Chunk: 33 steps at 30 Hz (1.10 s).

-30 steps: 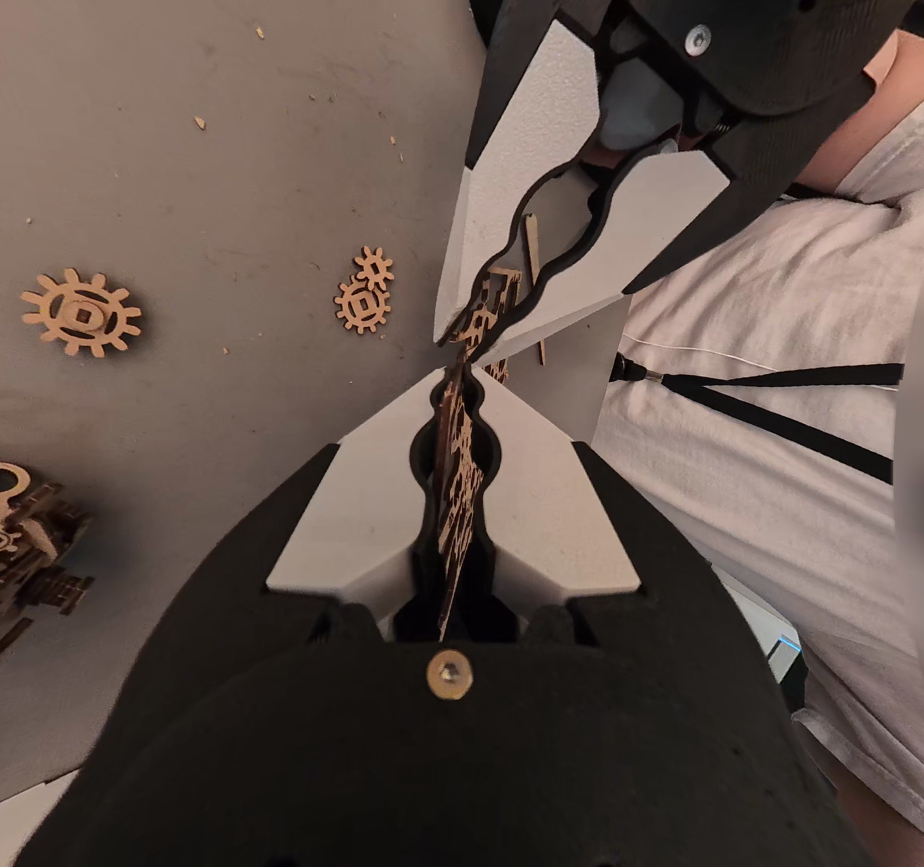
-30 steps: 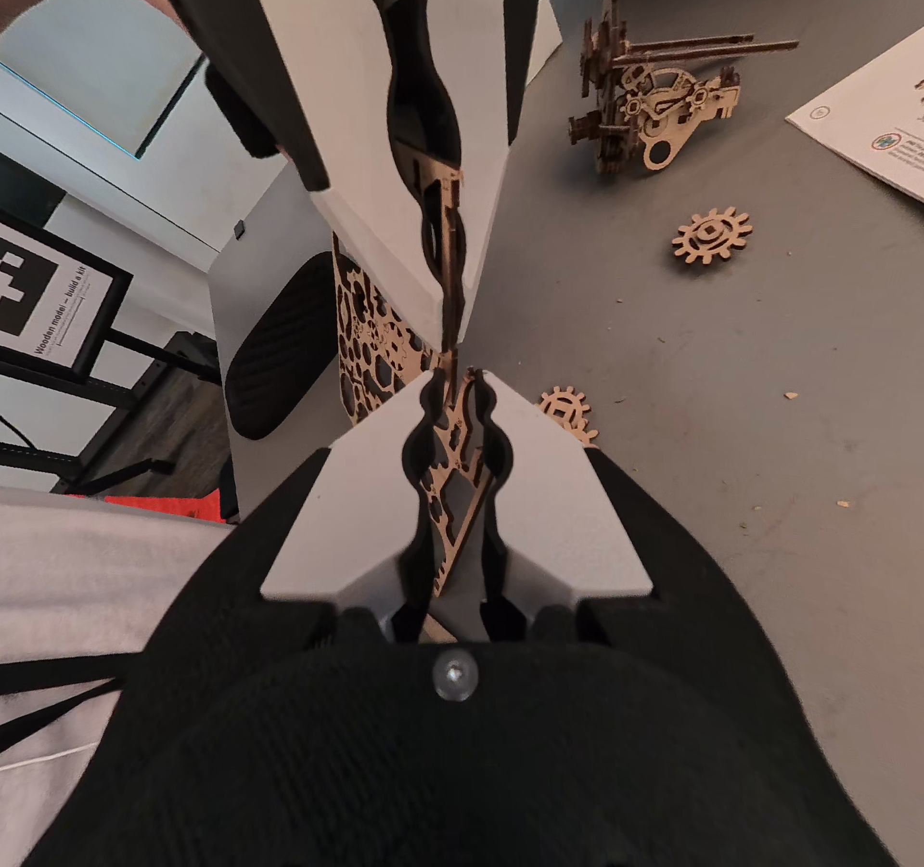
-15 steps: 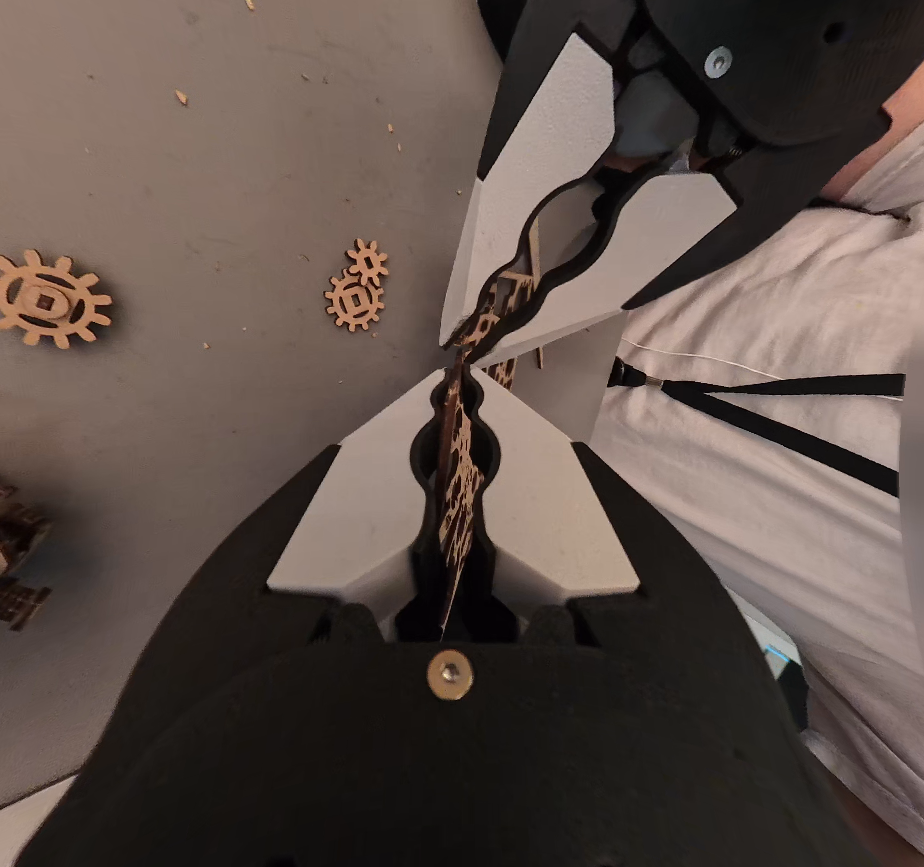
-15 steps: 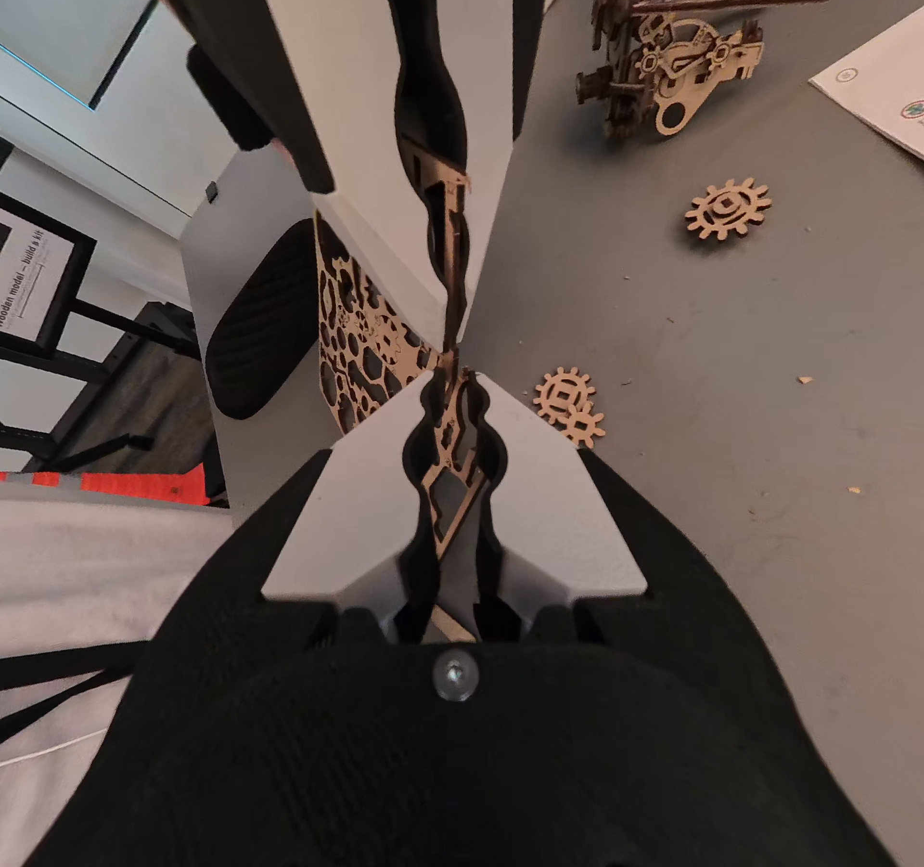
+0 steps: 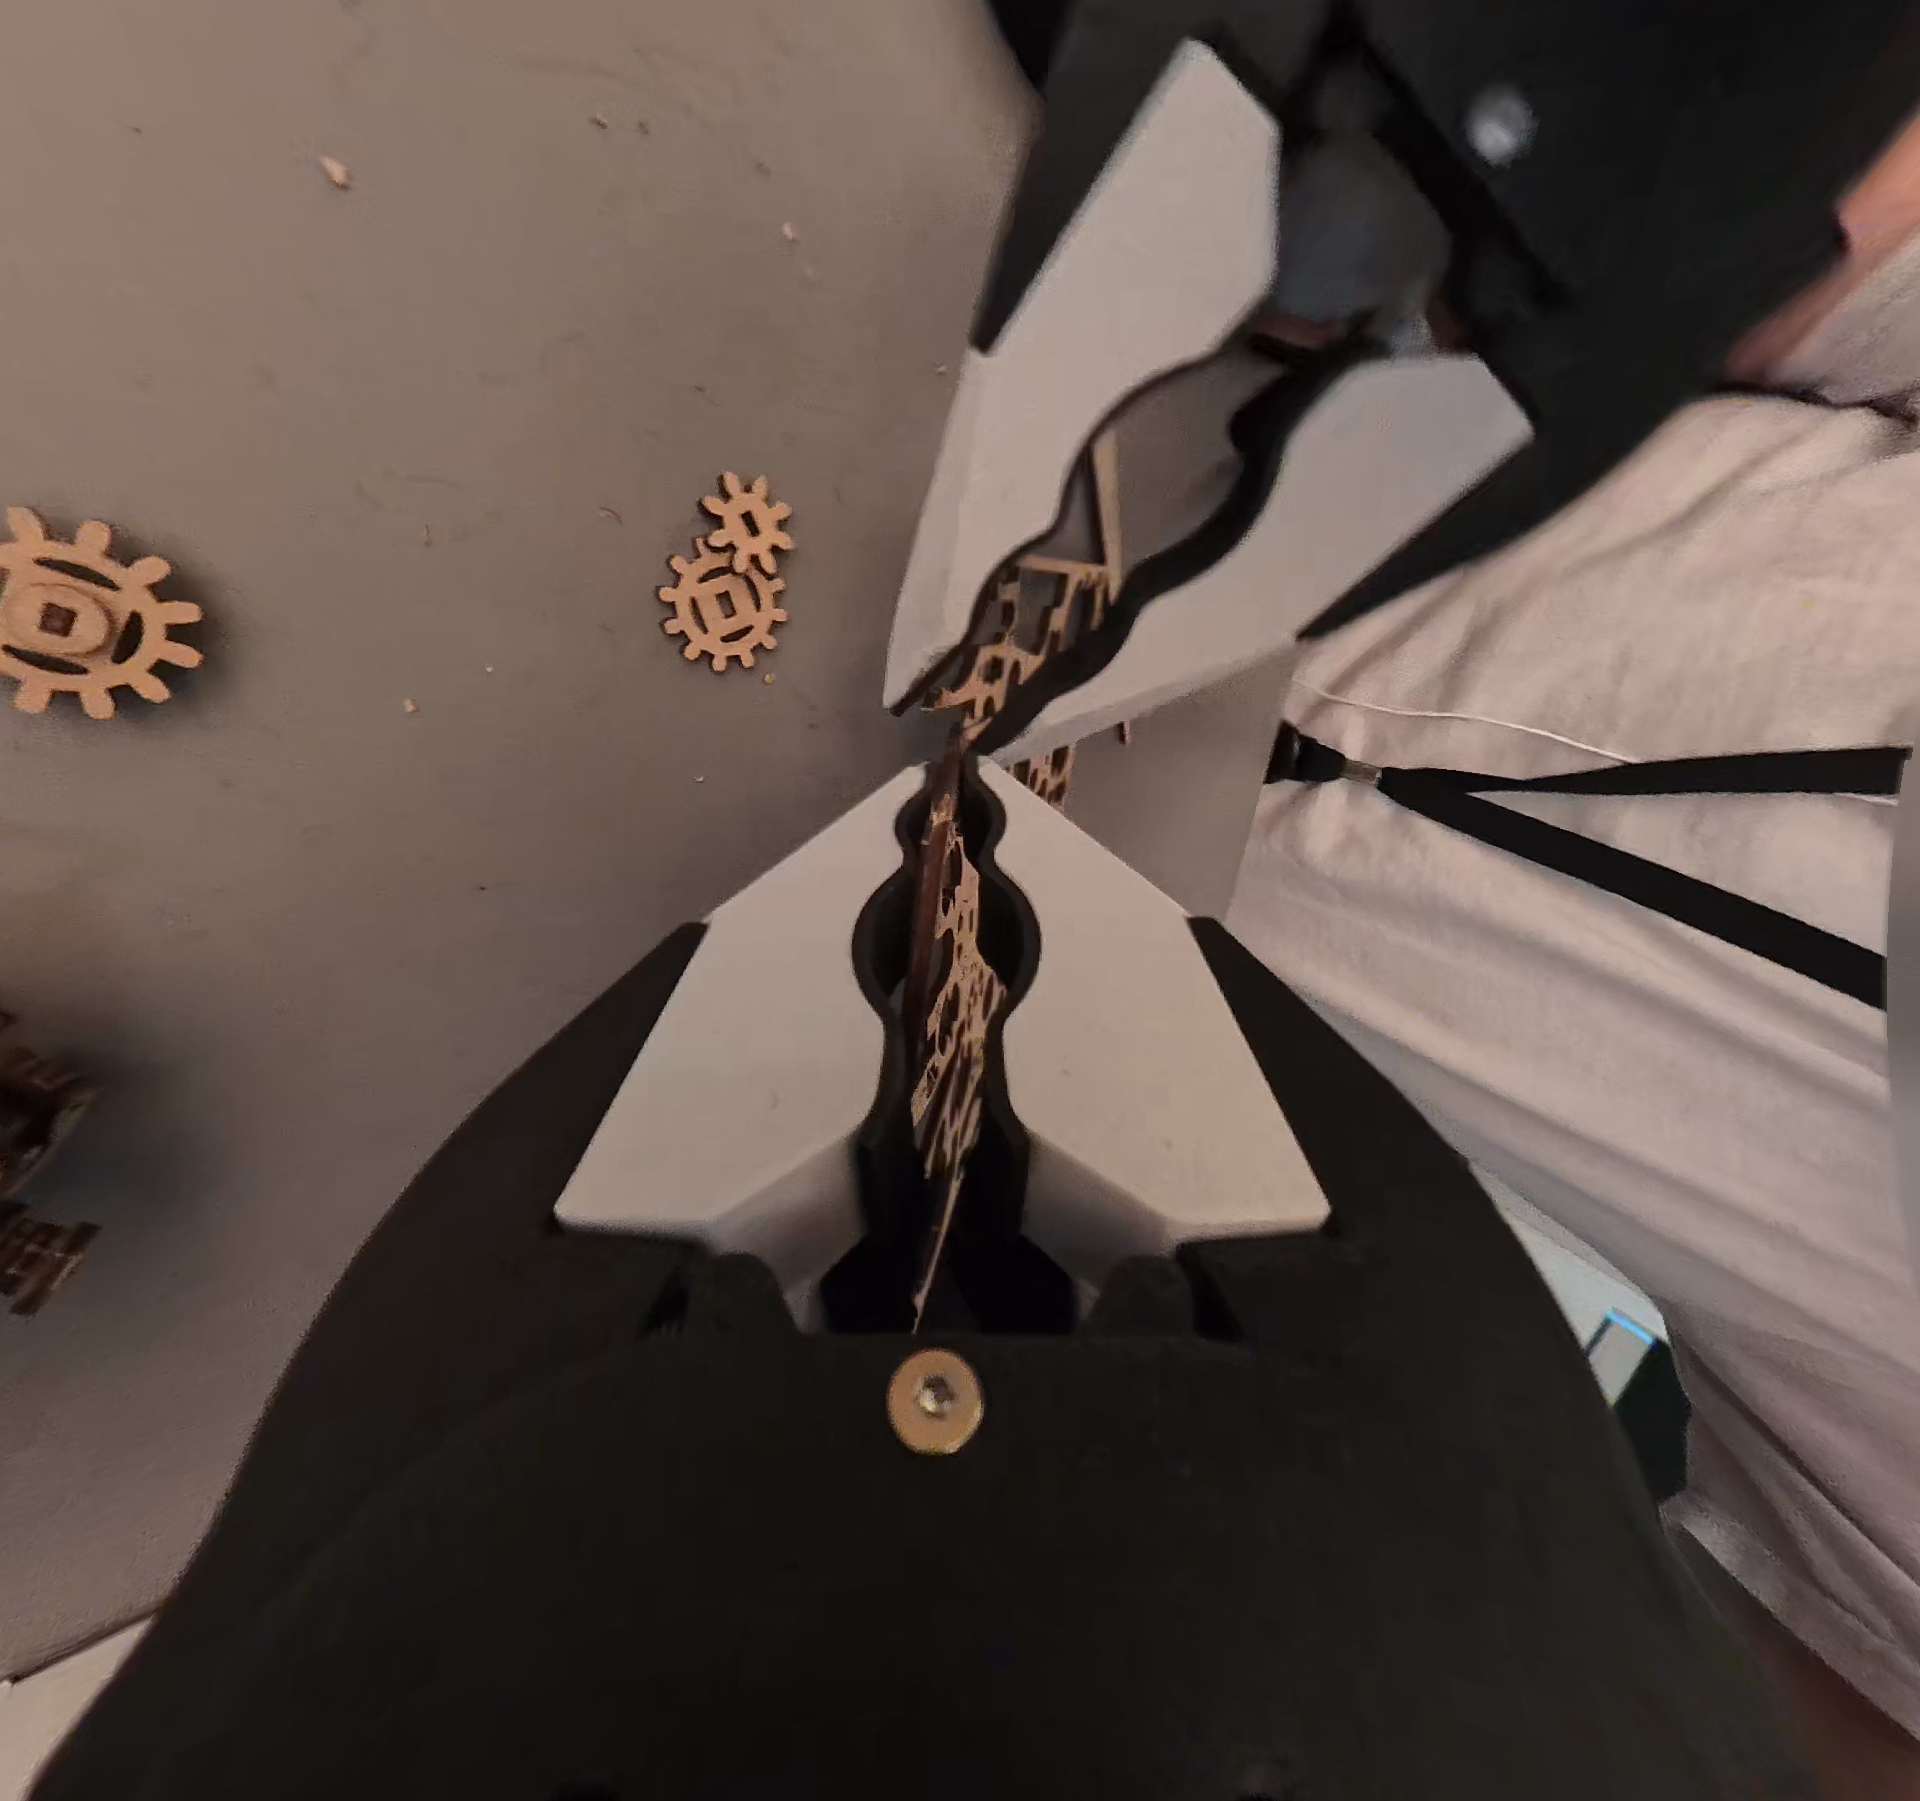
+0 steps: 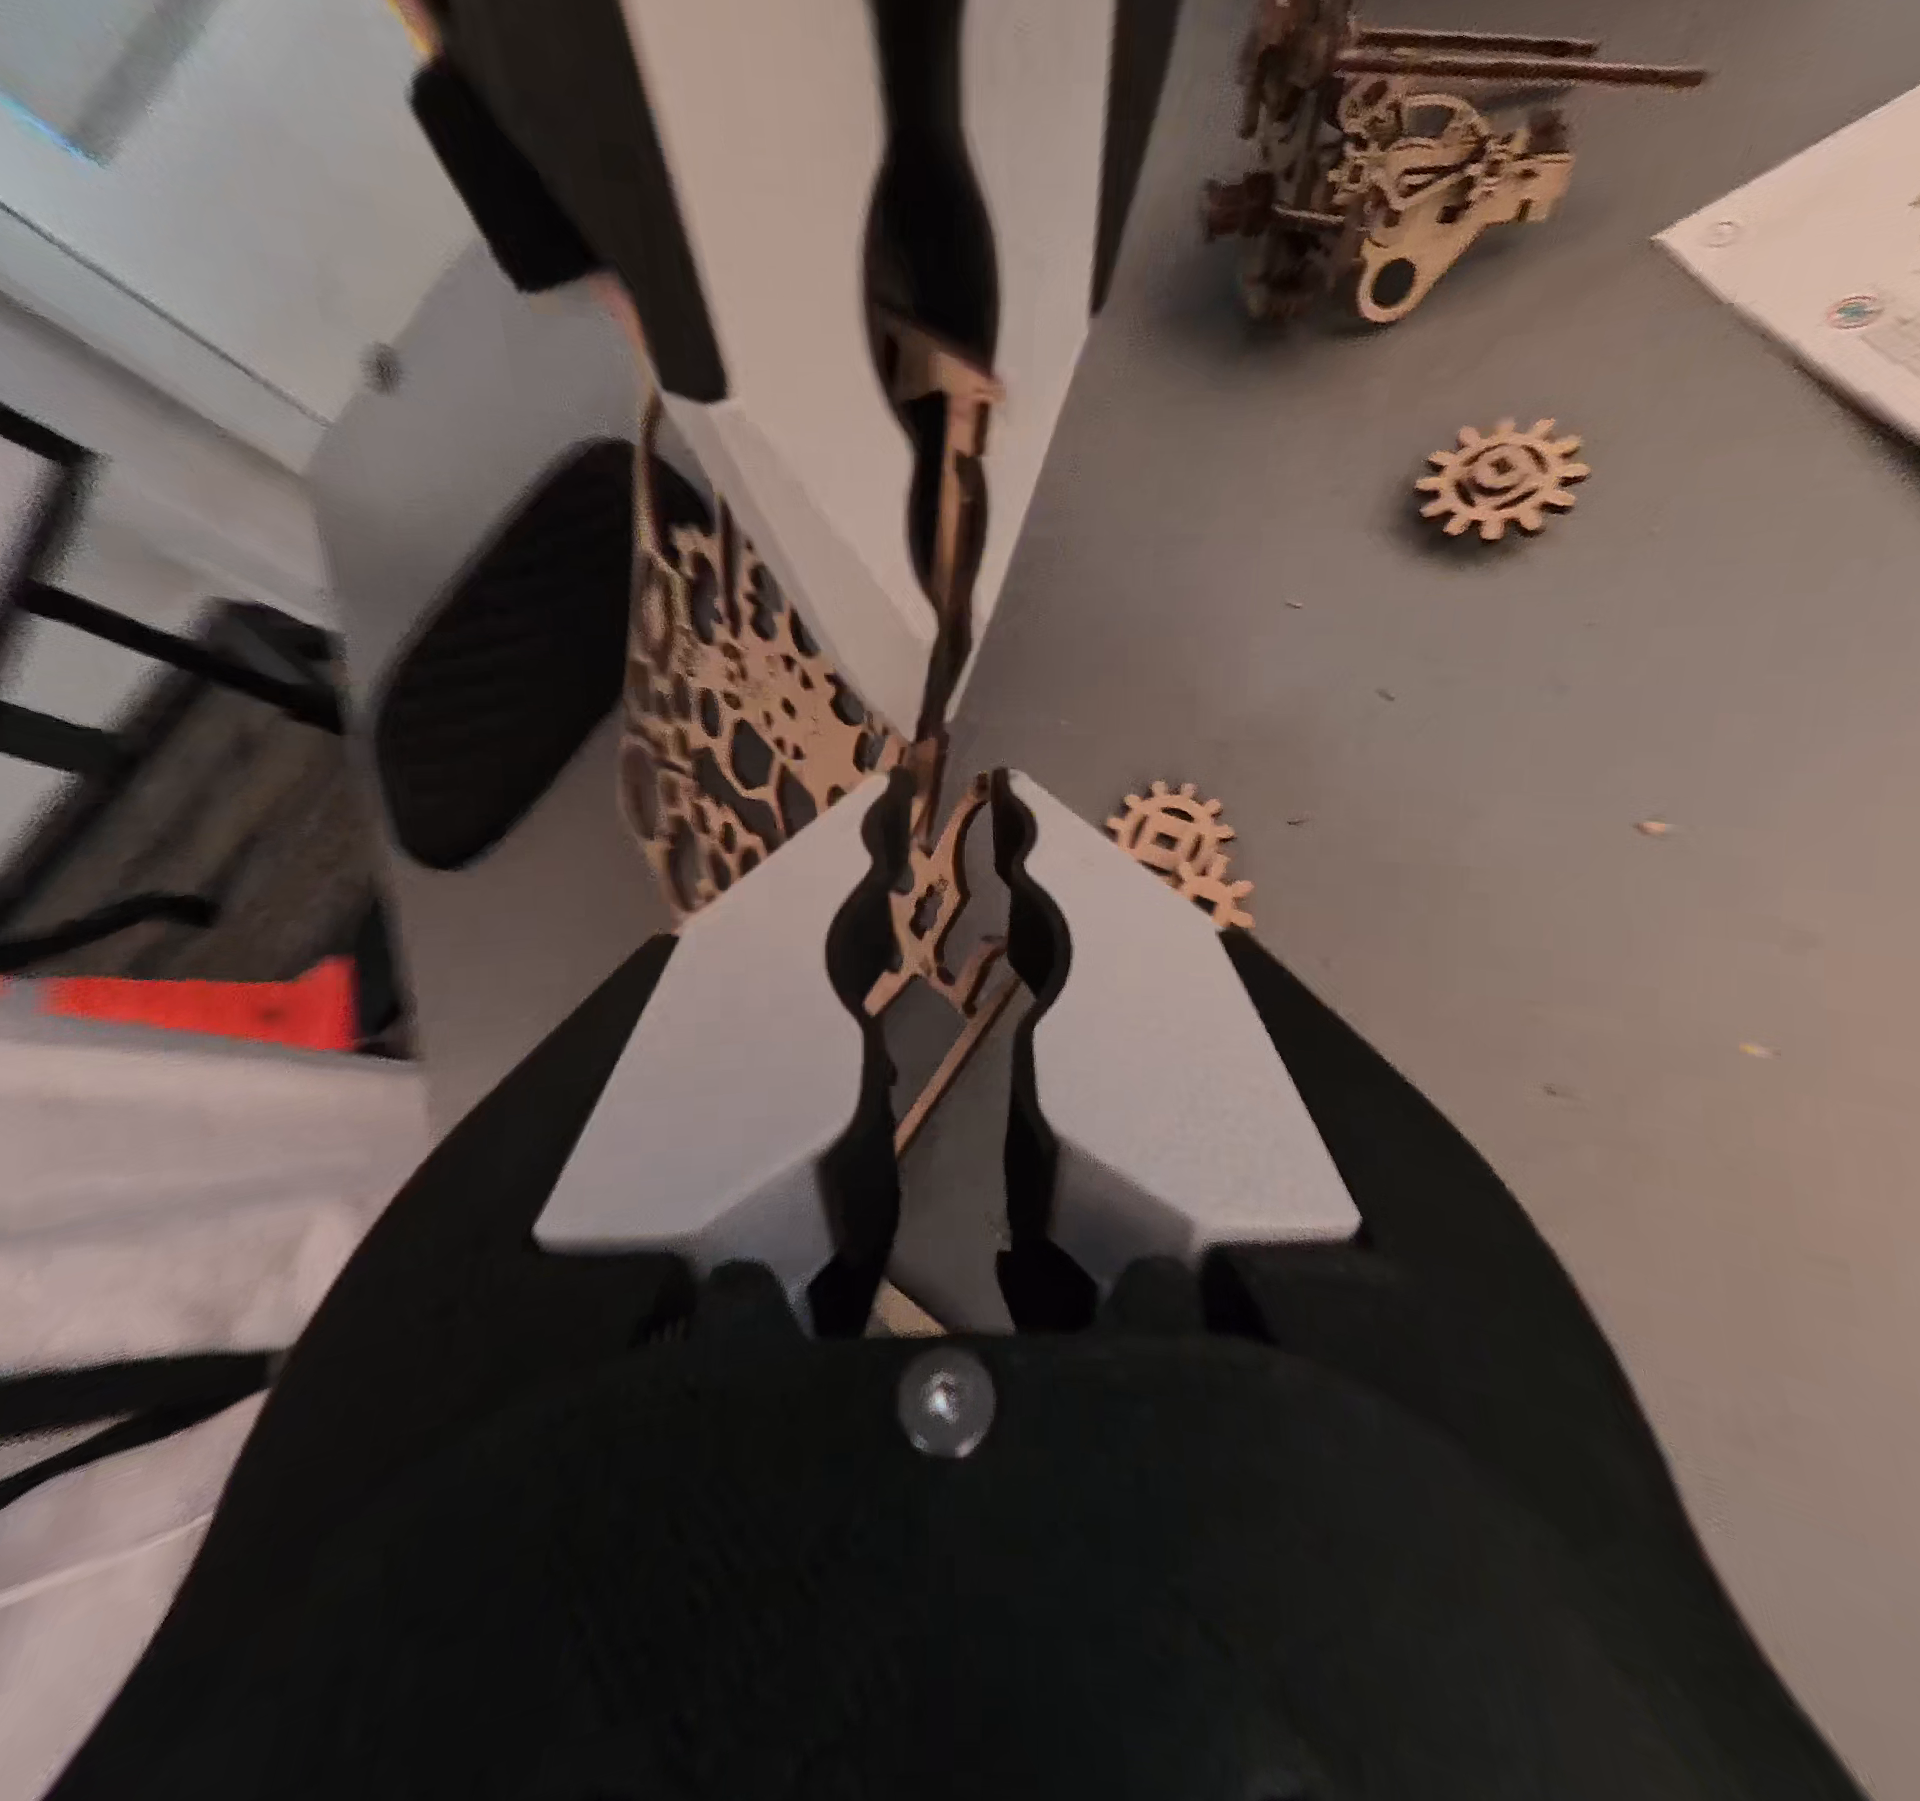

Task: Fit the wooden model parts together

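My left gripper (image 5: pixel 951 775) is shut on a flat perforated wooden panel (image 5: pixel 951 972), seen edge-on between its jaws. The panel's patterned face shows in the right wrist view (image 6: pixel 727 712). My right gripper (image 6: pixel 945 780) is shut on a small flat wooden part (image 6: pixel 925 920) that lies at a slant across its jaws. The two grippers meet tip to tip above the grey table (image 5: pixel 416 297), and the small part's end touches the panel's edge. The right gripper (image 5: pixel 961 712) comes in from the upper right in the left wrist view, and the left gripper (image 6: pixel 935 702) from above in the right wrist view.
A large wooden gear (image 5: pixel 88 619) and two small gears (image 5: pixel 727 577) lie on the table. A partly built wooden model (image 6: pixel 1392 172) stands at the far side, beside a white paper sheet (image 6: pixel 1818 297). A person in a white shirt (image 5: pixel 1558 1024) is at the table edge. Left and right tips are no more than a few centimetres apart. Left tips and right tips are each some 12 cm from the large wooden gear (image 5: pixel 88 619). Look for it in the right wrist view (image 6: pixel 1493 474) too.
Both grippers stay shut on their parts and tip to tip. The pair has drifted a little over the table, and the right gripper has tilted slightly.
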Available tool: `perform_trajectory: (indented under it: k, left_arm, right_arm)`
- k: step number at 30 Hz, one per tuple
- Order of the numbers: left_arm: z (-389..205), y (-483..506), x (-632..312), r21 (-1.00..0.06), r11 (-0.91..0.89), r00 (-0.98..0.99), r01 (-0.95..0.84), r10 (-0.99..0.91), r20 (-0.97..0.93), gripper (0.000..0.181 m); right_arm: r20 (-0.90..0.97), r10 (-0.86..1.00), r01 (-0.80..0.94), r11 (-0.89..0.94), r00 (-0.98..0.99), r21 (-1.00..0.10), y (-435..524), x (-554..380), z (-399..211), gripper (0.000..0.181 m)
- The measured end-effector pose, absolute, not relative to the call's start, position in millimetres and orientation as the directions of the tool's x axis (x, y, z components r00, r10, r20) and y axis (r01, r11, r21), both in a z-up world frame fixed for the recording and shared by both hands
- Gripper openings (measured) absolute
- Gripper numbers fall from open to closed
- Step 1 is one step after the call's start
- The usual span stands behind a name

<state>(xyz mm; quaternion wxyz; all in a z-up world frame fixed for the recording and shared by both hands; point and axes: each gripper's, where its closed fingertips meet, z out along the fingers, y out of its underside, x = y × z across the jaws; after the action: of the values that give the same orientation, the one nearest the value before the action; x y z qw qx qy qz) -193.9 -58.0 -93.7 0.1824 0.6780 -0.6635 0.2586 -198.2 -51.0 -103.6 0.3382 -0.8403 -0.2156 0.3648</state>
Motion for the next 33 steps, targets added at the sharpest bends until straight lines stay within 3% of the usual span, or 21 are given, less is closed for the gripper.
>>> perform_trajectory:
  k: [1, 3, 7, 21, 25, 33]
  left_arm:
    - [-90.4, -60.5, -193.4, -0.104, -0.045, -0.027, -0.994, -0.796, 0.605, 0.0]
    - [-86.9, -63.8, -191.4, -0.123, -0.024, -0.056, -0.992, -0.796, 0.603, 0.0]
    - [-86.3, -68.3, -189.8, -0.129, 0.006, -0.083, -0.992, -0.794, 0.603, 0.0]
    - [-87.7, -68.5, -186.6, -0.116, 0.032, -0.094, -0.993, -0.806, 0.584, 0.001]
    - [-85.4, -68.6, -187.0, -0.117, 0.037, -0.099, -0.992, -0.804, 0.587, 0.001]
    - [-85.5, -69.7, -186.4, -0.114, 0.04, -0.099, -0.993, -0.81, 0.579, 0.001]
  right_arm:
    - [-0.536, 0.62, 0.069, -0.688, 0.573, -0.722, -52.8, -199.2, -98.5, 0.012]
    - [-0.586, 0.638, 0.018, -0.684, 0.499, -0.729, -52.5, -196.3, -94.3, 0.018]
    - [-0.607, 0.688, 0.039, -0.674, 0.398, -0.738, -62.1, -199.3, -91.4, 0.006]
    - [-0.599, 0.691, 0.128, -0.691, 0.405, -0.711, -66.4, -198.4, -99.2, 0.009]
    - [-0.569, 0.72, 0.116, -0.654, 0.397, -0.747, -66.6, -199.0, -94.8, 0.006]
    - [-0.644, 0.68, 0.043, -0.699, 0.35, -0.714, -65.9, -197.8, -93.4, 0.005]
